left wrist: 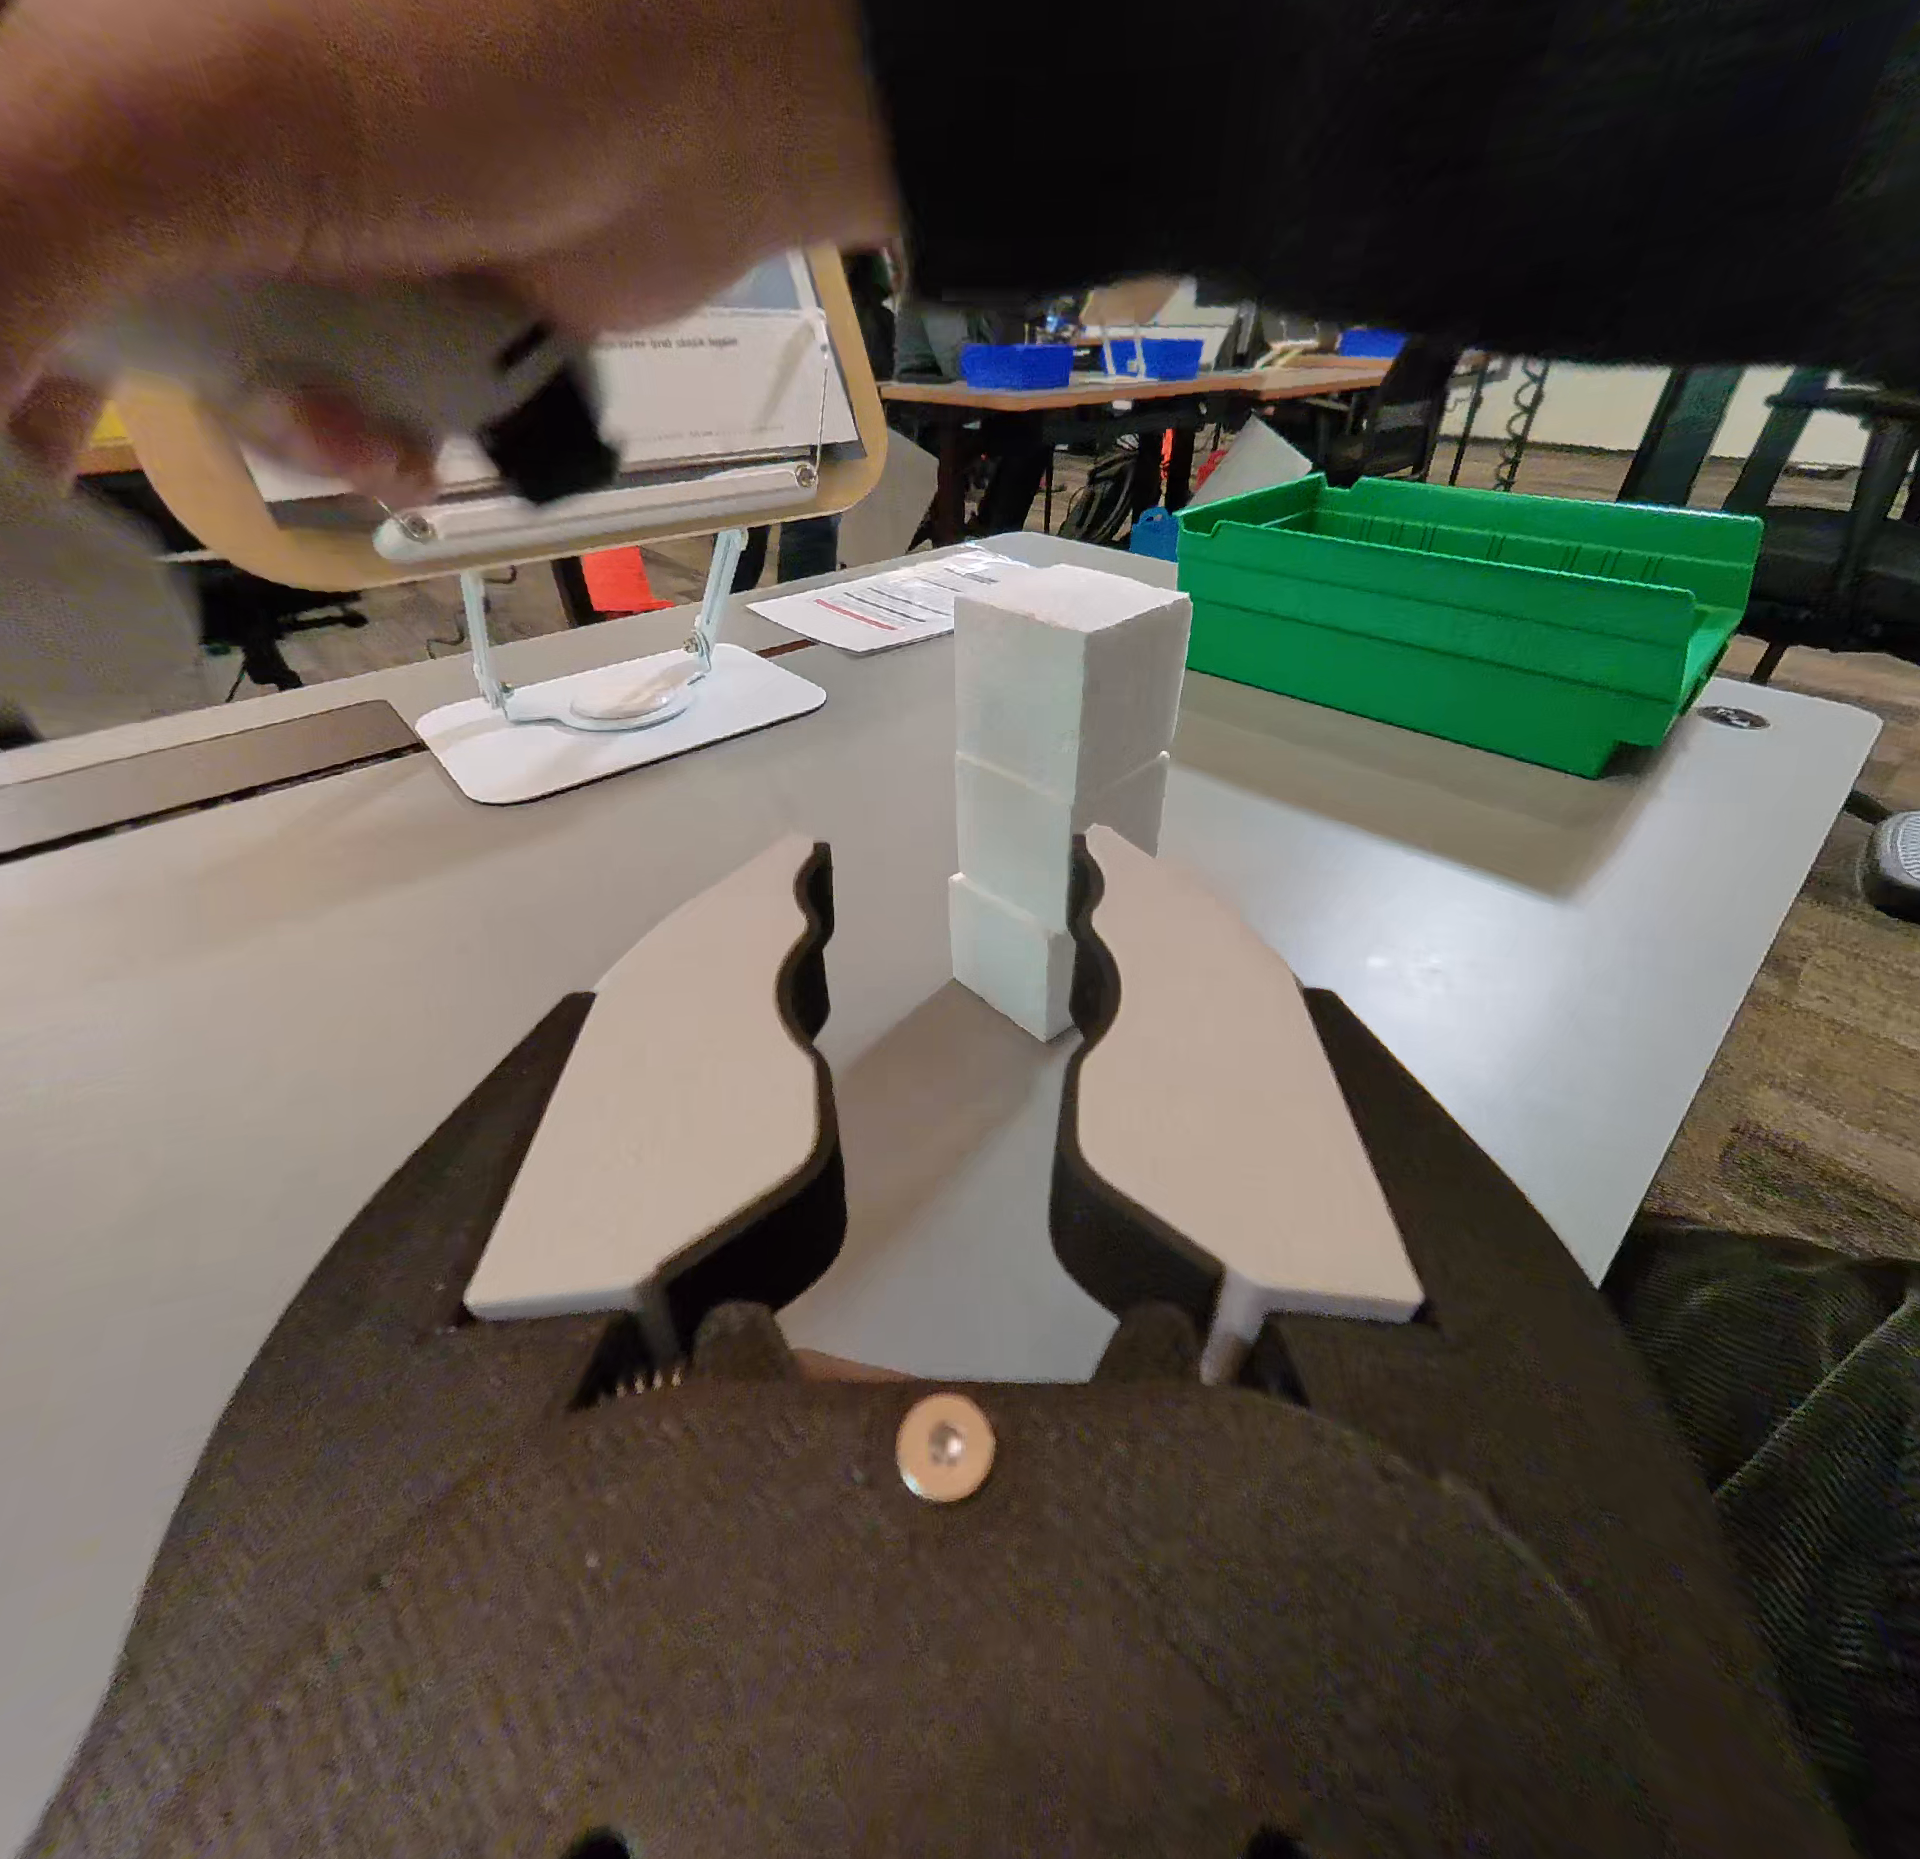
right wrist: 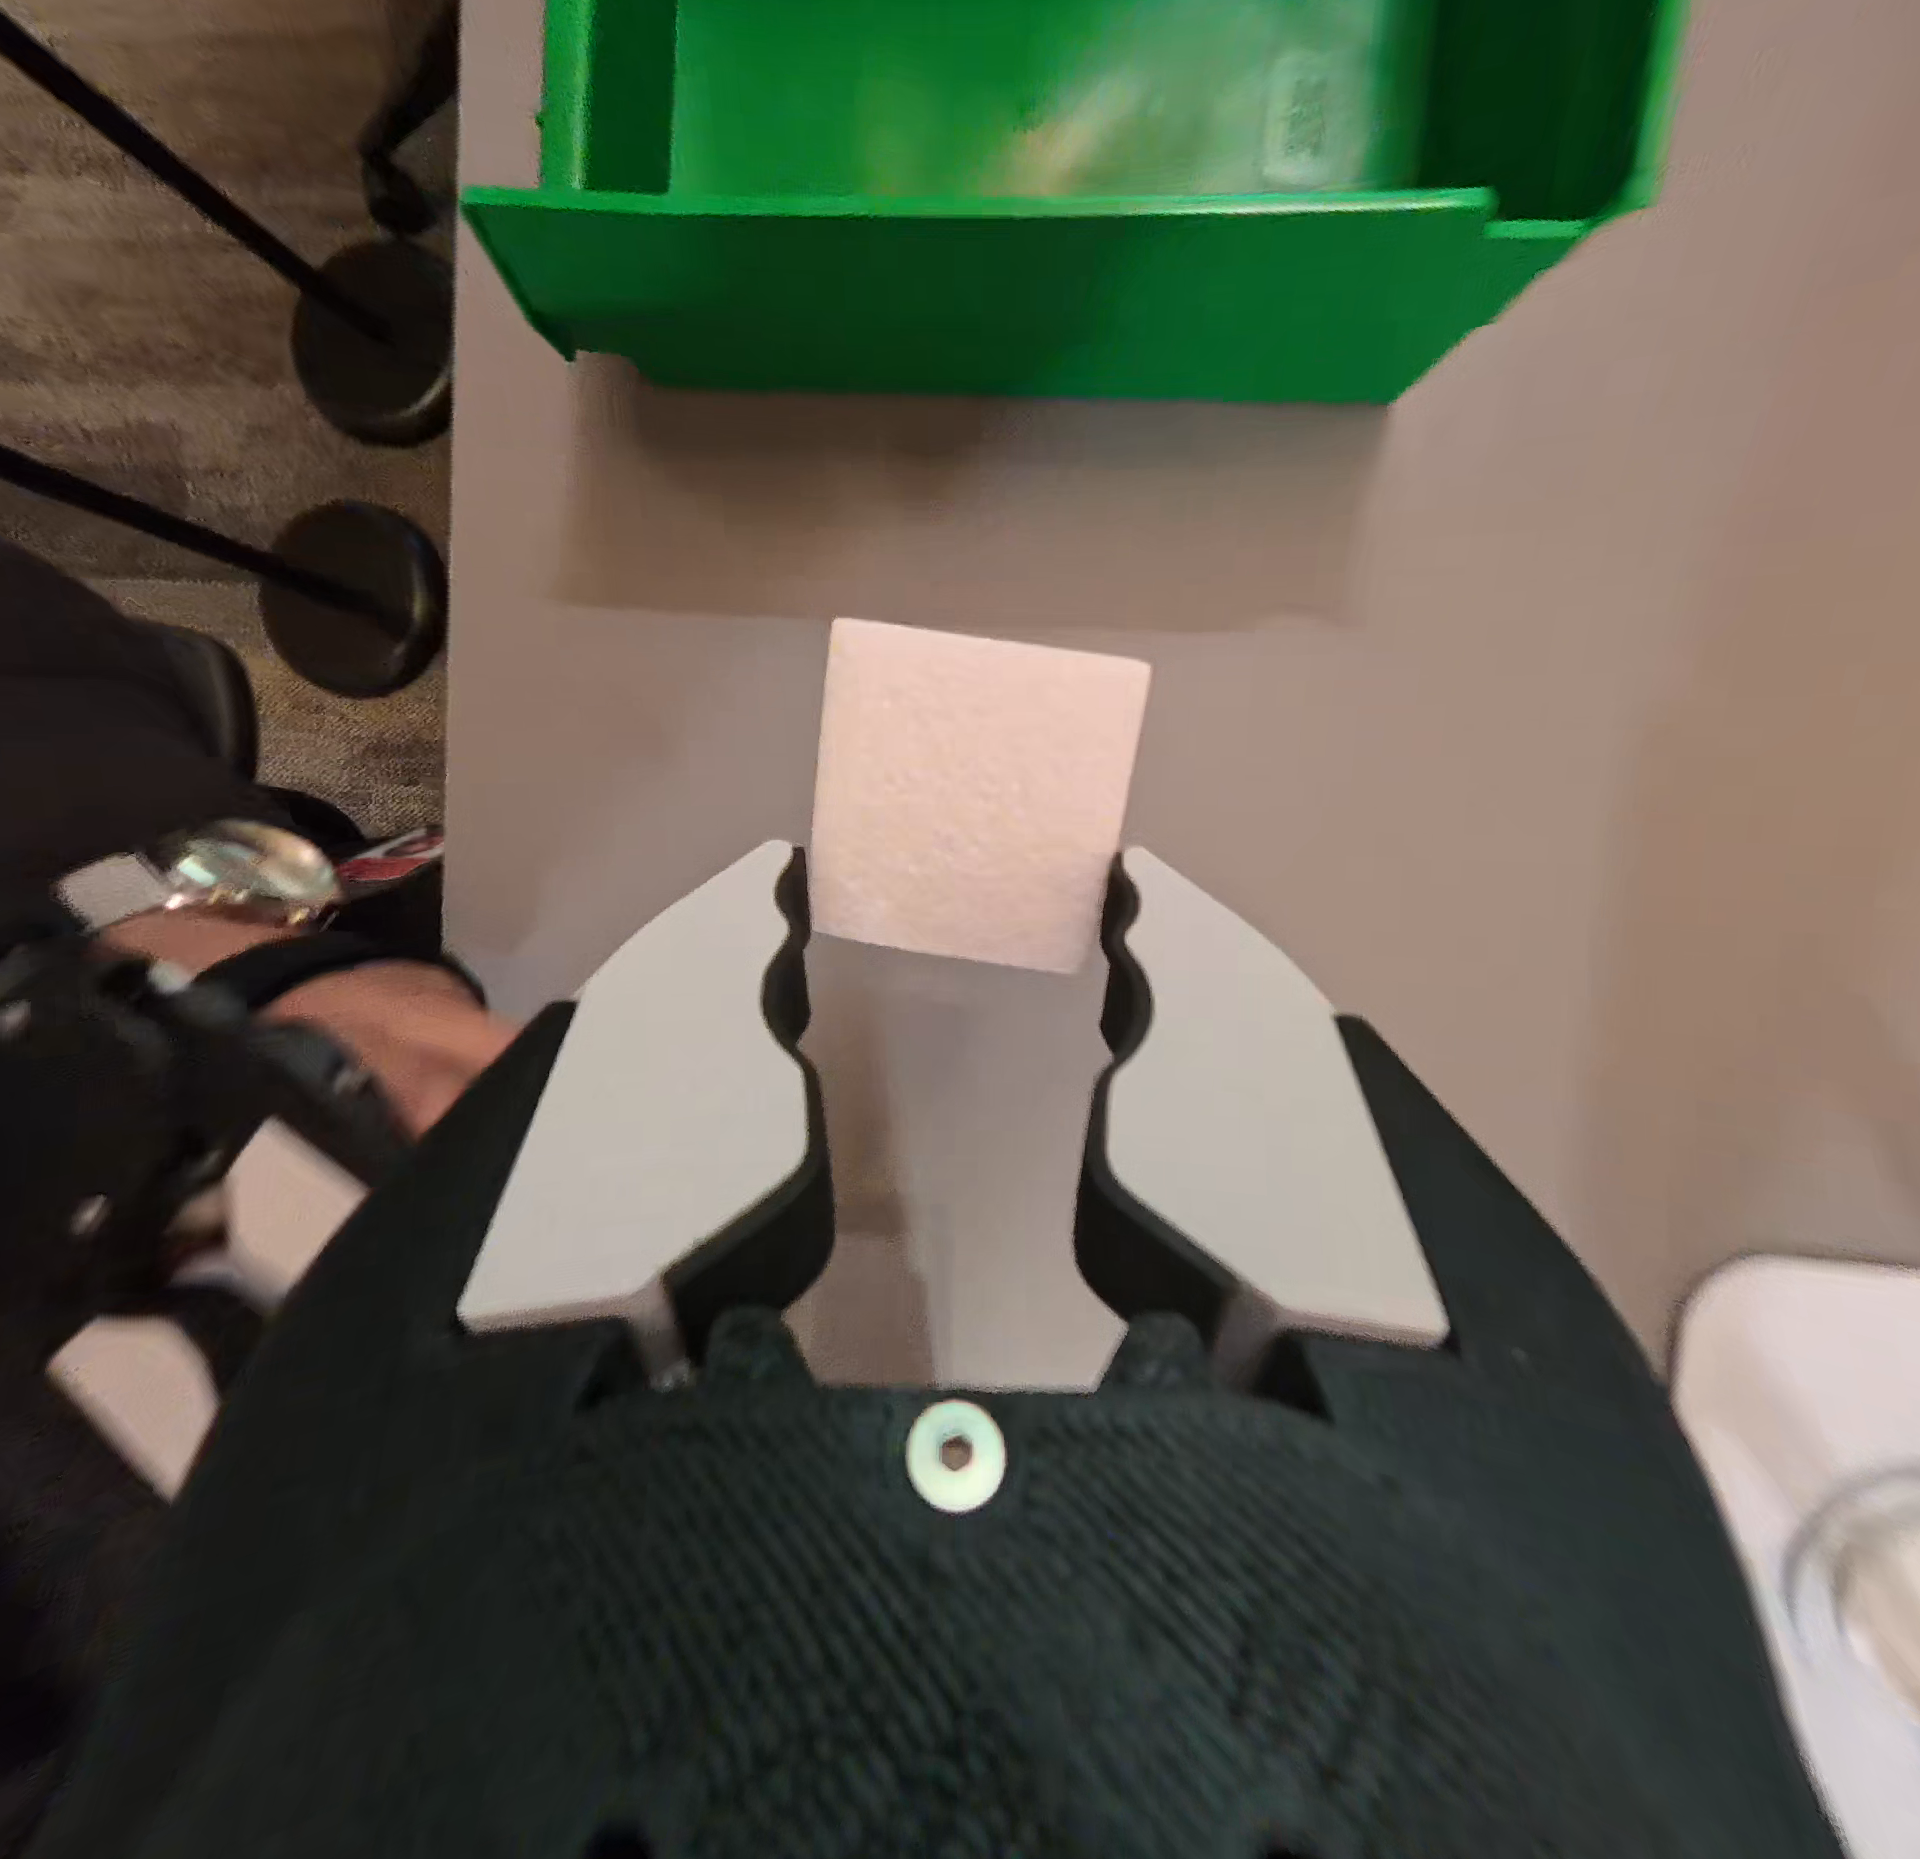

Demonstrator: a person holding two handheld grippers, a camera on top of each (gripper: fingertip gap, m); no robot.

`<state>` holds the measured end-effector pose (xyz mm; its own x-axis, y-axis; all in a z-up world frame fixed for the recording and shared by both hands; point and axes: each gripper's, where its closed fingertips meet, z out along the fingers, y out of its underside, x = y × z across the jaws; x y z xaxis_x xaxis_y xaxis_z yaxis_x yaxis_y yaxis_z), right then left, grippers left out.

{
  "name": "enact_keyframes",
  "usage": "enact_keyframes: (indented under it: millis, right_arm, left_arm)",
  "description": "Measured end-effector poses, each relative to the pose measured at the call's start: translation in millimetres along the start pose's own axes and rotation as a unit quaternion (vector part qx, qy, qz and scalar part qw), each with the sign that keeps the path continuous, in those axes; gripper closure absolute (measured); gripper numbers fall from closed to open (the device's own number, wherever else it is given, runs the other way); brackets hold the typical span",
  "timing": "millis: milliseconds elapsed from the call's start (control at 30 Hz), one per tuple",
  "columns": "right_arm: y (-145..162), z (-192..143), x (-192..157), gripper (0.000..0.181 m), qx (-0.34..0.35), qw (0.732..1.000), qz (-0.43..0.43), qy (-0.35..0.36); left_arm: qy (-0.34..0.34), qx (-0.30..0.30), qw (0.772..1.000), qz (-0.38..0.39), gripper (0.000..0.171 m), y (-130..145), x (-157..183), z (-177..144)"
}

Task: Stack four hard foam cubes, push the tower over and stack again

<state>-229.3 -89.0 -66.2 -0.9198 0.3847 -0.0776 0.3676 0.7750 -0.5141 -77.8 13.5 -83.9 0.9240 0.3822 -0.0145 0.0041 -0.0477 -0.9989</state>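
A tower of white foam cubes [left wrist: 1039,791] stands upright on the grey table [left wrist: 312,978], its layers slightly offset. My left gripper [left wrist: 951,874] is open and empty, low at the table. The tower's lower cubes sit just beyond its right fingertip [left wrist: 1086,905]. In the right wrist view I look down on the top cube [right wrist: 977,791]. My right gripper [right wrist: 956,895] is open above it, with a fingertip on either side. In the left wrist view nothing is clamped on the top cube, and a blurred hand [left wrist: 364,199] hovers at the upper left.
A green bin [left wrist: 1455,614] [right wrist: 987,303] stands behind the tower. A document stand on a white base [left wrist: 623,708] [right wrist: 1818,1497] is at the back left, with a paper sheet [left wrist: 883,604] beside it. The table edge [left wrist: 1714,1030] runs close on the right. A hand with a watch [right wrist: 239,874] is at the table's side.
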Motion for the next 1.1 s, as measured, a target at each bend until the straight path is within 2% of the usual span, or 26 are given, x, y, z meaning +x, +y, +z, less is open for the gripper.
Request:
enact_keyframes:
  millis: [67,233,333,433,567,700,867,1100]
  right_arm:
    - [12,-39,0,0.126,0.017,1.0,0.002,0.024]
    - [65,-120,-3,0.126,0.017,0.997,0.007,0.071]
    - [96,-154,-32,0.126,0.017,0.999,-0.035,0.021]
    - [131,-176,-45,0.126,-0.017,0.998,-0.062,0.02]
    - [171,-183,-57,0.126,-0.062,0.997,-0.037,0.003]
    - [196,-176,-63,0.126,-0.101,0.994,-0.034,-0.004]
    - [210,-167,-63,0.126,-0.134,0.989,-0.047,-0.027]
    - [212,-156,-51,0.126,-0.158,0.985,-0.055,-0.035]
  left_arm:
    - [0.0,-0.002,1.0,0.0,0.127,1,0,0]
    - [-0.001,-0.009,1.0,-0.002,0.127,4,-1,1]
    - [0.0,-0.018,1.0,-0.007,0.127,9,0,3]
    - [-0.005,-0.03,1.0,-0.006,0.127,16,-1,6]
    - [-0.013,-0.043,0.999,-0.006,0.126,23,-5,7]
    - [-0.019,-0.047,0.999,-0.013,0.126,26,-10,7]
    - [-0.023,-0.056,0.998,-0.01,0.126,30,-12,9]
    - [-0.02,-0.055,0.998,-0.009,0.125,29,-12,8]
